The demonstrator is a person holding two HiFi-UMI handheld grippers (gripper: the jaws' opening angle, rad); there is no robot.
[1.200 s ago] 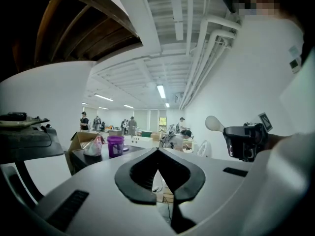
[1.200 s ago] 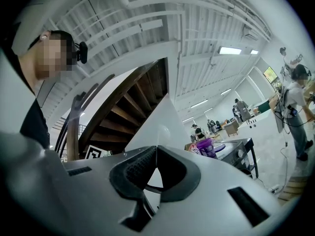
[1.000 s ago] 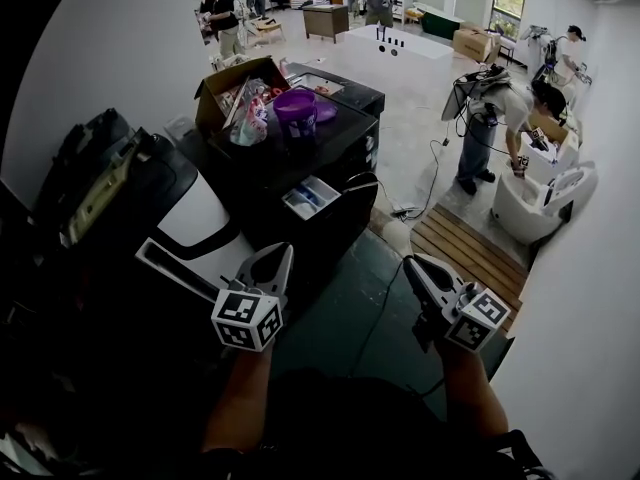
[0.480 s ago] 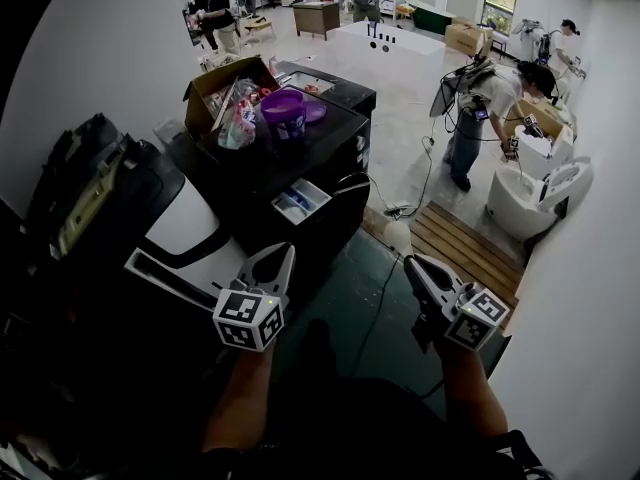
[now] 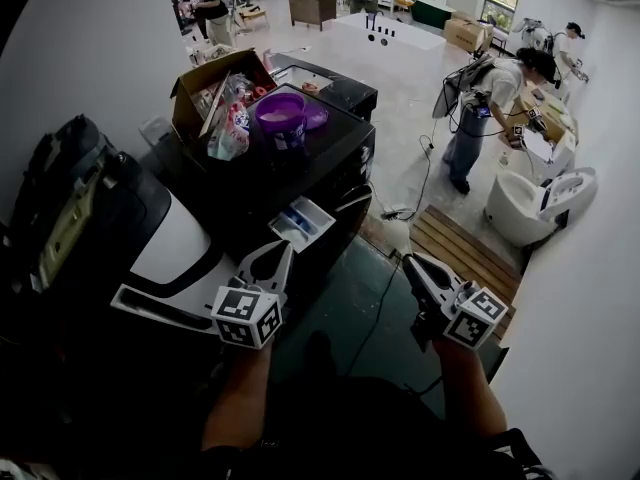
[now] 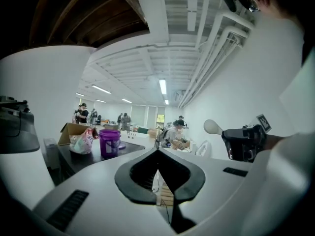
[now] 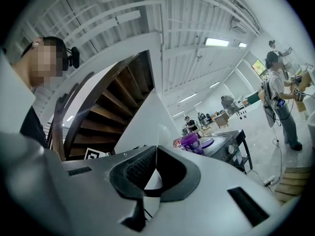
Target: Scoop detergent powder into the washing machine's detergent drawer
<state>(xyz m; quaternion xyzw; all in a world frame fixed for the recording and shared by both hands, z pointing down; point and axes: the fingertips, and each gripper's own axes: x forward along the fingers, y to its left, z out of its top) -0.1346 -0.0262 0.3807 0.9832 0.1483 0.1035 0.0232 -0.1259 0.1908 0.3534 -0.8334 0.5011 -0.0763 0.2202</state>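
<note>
Both grippers hung low over the floor in front of the washing machine [image 5: 345,146], well short of it. The left gripper [image 5: 275,260] had its jaws together at the tips with nothing between them, and the right gripper [image 5: 418,271] was the same: tips met, empty.

The detergent drawer [image 5: 303,222] stood pulled out from the machine's front, its white compartments facing up. It was the nearest part of the machine to the left gripper. On the machine's top, a purple bucket [image 5: 282,118] sat near the middle with its lid [image 5: 318,118] off and lying just beside it toward the right edge. A bag [image 5: 228,128] leaned at the left edge against an open cardboard box [image 5: 200,83] at the far left corner. No scoop could be made out from here, so whether one lay inside the bucket was unclear.

The task looked not yet begun, so the risks lay ahead:
- **Spilling:** the bucket and drawer were apart, one on top and one at the front, so a loaded scoop carried between them could shed powder down the machine's face.
- **Bumping the drawer:** it jutted out at about the height the grippers would pass, and a knock could push it back in.
- **Tripping:** a cable [image 5: 385,298] ran across the floor between the grippers and could catch a foot on the way in.
</note>
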